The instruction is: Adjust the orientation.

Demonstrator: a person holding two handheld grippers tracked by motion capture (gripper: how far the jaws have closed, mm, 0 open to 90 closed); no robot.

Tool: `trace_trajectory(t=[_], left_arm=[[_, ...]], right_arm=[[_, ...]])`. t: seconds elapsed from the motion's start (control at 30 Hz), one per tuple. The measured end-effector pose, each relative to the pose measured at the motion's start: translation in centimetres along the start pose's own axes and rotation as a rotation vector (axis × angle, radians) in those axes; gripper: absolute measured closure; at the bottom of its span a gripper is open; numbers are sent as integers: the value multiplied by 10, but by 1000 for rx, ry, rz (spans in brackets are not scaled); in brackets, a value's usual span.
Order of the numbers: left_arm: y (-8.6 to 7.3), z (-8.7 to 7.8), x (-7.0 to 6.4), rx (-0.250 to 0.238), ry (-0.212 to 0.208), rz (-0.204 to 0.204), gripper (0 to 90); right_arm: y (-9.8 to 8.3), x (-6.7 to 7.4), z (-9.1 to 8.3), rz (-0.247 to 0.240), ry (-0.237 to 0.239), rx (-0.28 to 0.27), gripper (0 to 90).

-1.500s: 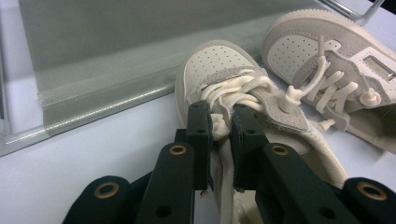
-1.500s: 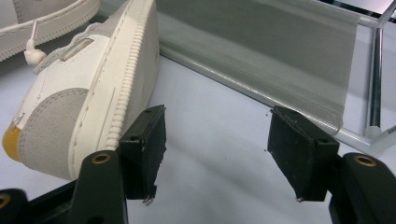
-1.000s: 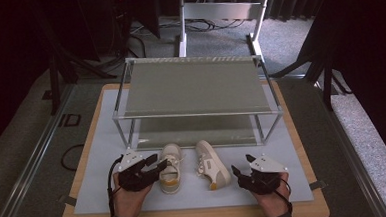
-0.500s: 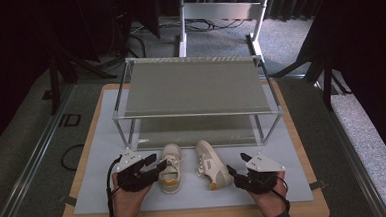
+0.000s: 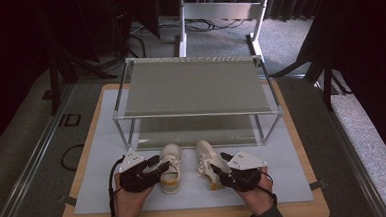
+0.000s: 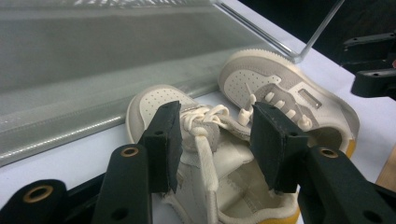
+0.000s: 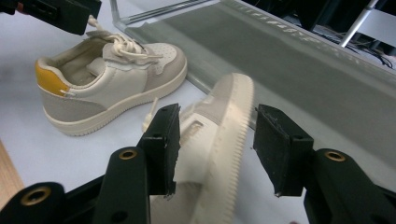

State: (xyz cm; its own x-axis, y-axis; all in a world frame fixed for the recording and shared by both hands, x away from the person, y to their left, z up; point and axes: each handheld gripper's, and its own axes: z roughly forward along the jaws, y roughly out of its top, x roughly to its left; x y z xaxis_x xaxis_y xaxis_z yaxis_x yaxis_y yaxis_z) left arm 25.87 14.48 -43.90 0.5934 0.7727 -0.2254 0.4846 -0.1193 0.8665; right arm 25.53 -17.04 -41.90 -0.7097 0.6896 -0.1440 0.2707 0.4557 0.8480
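The left shoe is straddled at its laced top by the open left hand-held gripper, while the tilted right shoe is bracketed, ungripped, between the spread jaws of the right hand-held gripper.

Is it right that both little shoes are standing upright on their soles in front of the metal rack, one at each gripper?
Not quite. The left shoe stands on its sole, but the right shoe is tipped onto its side, its ridged sole edge facing the camera in the right gripper view. Both do lie in front of the rack, one at each gripper.
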Motion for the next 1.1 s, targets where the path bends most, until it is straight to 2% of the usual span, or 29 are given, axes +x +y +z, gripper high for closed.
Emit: trace_trajectory(t=[0.13, 0.2, 0.47, 0.7, 0.9, 1.0, 1.1], left_arm=[[0, 1, 0, 1, -7, -3, 523], [0, 0, 0, 4, -28, -3, 551], [0, 0, -1, 3, -26, -5, 546], [-1, 1, 0, 3, -29, -10, 541], [-1, 1, 0, 0, -30, -13, 537], [-1, 1, 0, 4, -31, -13, 536], [-1, 1, 0, 4, -31, -15, 535]], right_arm=[[0, 10, 10, -32, 23, 16, 509], [0, 14, 14, -39, 36, 26, 515], [1, 23, 23, -76, 72, 46, 520], [-2, 20, 25, -76, 66, 47, 519], [-3, 16, 22, -80, 39, 42, 494], [-3, 14, 22, -74, 44, 43, 495], [-3, 14, 22, -88, 52, 48, 500]])
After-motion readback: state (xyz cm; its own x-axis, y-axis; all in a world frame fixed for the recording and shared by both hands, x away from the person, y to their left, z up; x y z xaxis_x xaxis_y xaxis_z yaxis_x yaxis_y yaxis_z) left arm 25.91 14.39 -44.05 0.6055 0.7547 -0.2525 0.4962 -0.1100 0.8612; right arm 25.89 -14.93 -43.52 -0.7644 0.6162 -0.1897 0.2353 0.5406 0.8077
